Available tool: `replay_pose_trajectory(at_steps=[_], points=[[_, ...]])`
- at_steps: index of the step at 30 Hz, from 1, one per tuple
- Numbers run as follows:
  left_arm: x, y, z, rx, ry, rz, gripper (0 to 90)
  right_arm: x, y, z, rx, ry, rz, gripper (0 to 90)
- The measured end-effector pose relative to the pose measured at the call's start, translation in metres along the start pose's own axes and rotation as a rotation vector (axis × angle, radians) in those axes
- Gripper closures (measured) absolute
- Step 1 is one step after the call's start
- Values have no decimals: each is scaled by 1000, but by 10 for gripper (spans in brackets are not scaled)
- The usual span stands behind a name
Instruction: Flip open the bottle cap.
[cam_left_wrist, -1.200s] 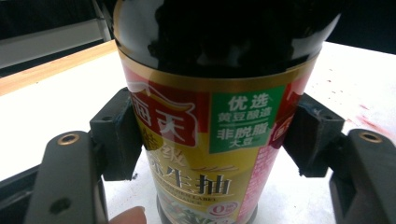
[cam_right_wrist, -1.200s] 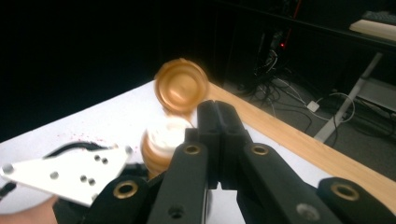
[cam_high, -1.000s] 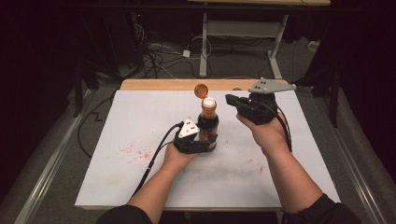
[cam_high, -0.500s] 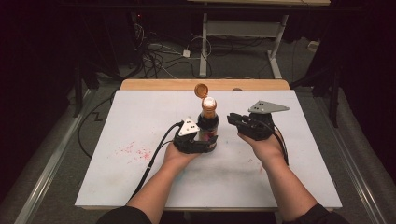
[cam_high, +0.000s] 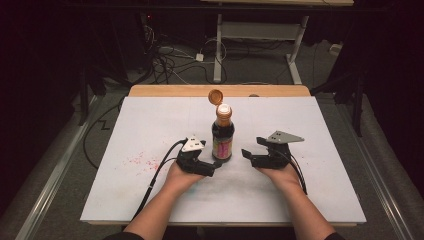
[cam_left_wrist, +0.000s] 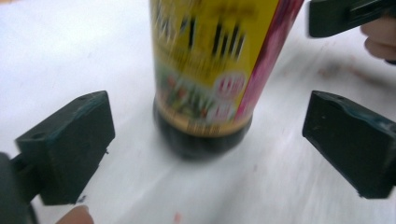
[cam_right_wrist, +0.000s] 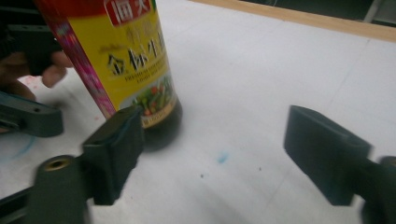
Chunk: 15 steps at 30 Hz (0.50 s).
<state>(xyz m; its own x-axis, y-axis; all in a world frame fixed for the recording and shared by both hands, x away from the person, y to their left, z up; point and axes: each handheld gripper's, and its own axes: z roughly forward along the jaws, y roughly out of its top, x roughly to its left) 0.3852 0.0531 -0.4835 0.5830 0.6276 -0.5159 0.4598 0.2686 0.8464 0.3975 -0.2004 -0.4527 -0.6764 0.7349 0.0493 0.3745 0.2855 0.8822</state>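
Nearest the person, 2 forearms come in from the bottom of the high view, each hand resting low on the white sheet (cam_high: 150, 130) that covers the table. The left gripper (cam_high: 216, 164) lies just left of the bottle's base, jaws spread wide and holding nothing; in the left gripper view the dark base of the bottle (cam_left_wrist: 210, 74) stands on the sheet beyond the 2 jaws, touching neither. The right gripper (cam_high: 246, 154) sits a little to the right of the bottle, also released, its jaws apart with bare sheet between them in the right gripper view, where the bottle (cam_right_wrist: 121, 60) stands off toward the left jaw. Between the 2 grippers the bottle (cam_high: 223, 135) stands upright near the middle of the sheet, dark glass with a yellow and pink label. Its orange flip cap (cam_high: 216, 96) is hinged open above the neck. Faint red specks (cam_high: 142, 160) mark the sheet to the left. Beyond the sheet runs the table's wooden edge (cam_high: 165, 90), with cables (cam_high: 165, 55) on the floor behind.
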Motion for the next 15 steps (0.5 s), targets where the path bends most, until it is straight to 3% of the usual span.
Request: replay_pose_trajectory(at_steps=[5, 15], points=[[6, -3, -17, 4, 28, 23, 0, 0, -13, -6, 10, -36, 7, 3], [23, 2, -71, -41, 82, 25, 0, 2, -36, -39, -23, -116, -14, 3]])
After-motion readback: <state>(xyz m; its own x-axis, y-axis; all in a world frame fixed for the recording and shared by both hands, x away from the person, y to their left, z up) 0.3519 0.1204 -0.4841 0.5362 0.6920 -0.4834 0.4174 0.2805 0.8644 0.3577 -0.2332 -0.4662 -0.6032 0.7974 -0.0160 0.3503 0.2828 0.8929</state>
